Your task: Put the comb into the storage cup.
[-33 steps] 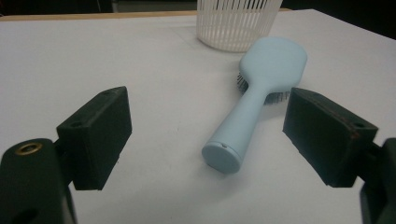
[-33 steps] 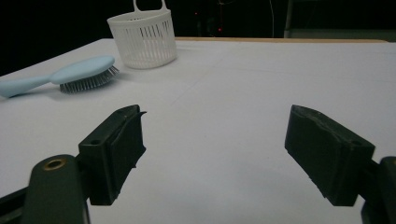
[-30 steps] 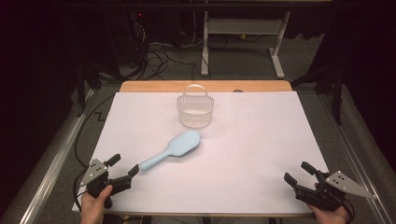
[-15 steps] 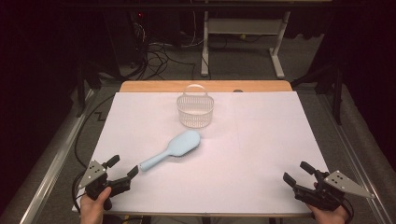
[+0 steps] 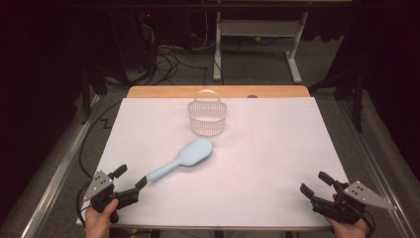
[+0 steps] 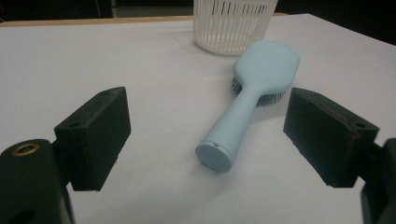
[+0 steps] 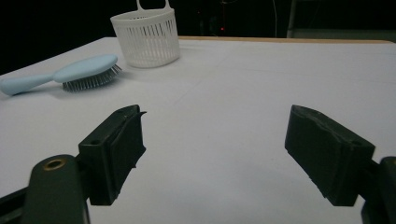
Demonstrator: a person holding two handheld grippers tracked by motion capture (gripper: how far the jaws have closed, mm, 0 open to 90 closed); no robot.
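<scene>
1. High view: hairbrush (image 5: pixel 182 158) lay bristles-down near the basket (image 5: pixel 207 117), handle toward the left gripper (image 5: pixel 130 182).
2. Left gripper view: jaws spread wide, lined up for the handle I guess.
3. Right gripper view: right gripper (image 7: pixel 212 149) spread too, holding nothing.

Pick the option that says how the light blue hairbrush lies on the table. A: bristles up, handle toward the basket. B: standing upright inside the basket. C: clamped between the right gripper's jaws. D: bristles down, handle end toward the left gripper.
D: the hairbrush lies with its smooth back up and bristles against the table, and its handle end points at the open left gripper, away from the basket.
</scene>
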